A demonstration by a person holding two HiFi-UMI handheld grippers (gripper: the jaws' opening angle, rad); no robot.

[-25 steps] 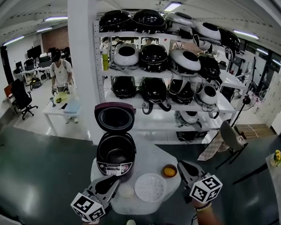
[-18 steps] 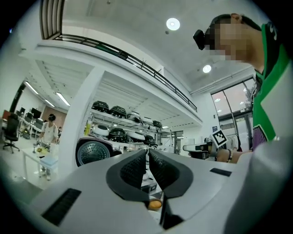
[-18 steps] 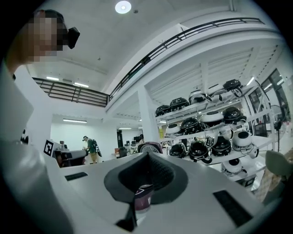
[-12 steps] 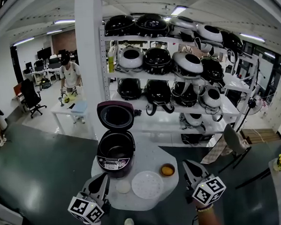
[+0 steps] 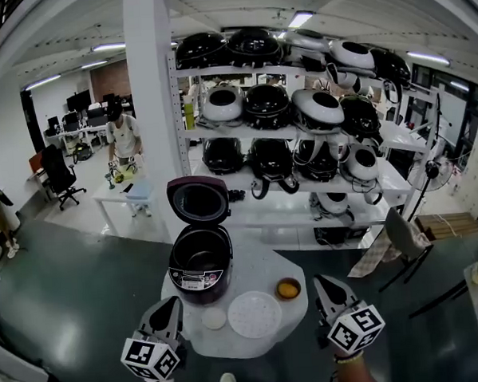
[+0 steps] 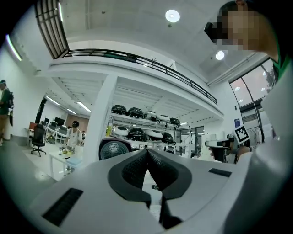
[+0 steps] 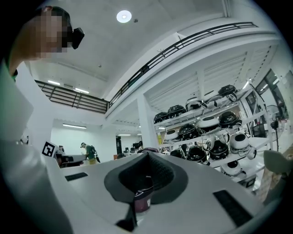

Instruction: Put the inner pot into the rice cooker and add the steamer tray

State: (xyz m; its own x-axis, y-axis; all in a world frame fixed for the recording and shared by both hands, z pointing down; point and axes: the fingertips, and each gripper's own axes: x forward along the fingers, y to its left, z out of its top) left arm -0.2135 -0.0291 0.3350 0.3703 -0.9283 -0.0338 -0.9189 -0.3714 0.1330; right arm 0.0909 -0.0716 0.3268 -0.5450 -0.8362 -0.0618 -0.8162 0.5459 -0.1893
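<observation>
On the round white table the rice cooker stood with its lid up, cavity dark, inner pot not clearly separable from the body. White steamer tray lay flat on the table just in front of the cooker, slightly to its right, not in it. A small white disc sat just left of the tray, a small bowl with yellow contents behind its right edge. Left gripper hovered at the near-left table edge, pads pressed together at the tips, nothing pinched. Right gripper was off the right edge, jaws also closed tip to tip, empty, cooker visible past them. Shelves of rice cookers stood behind; a person stood at a far table
</observation>
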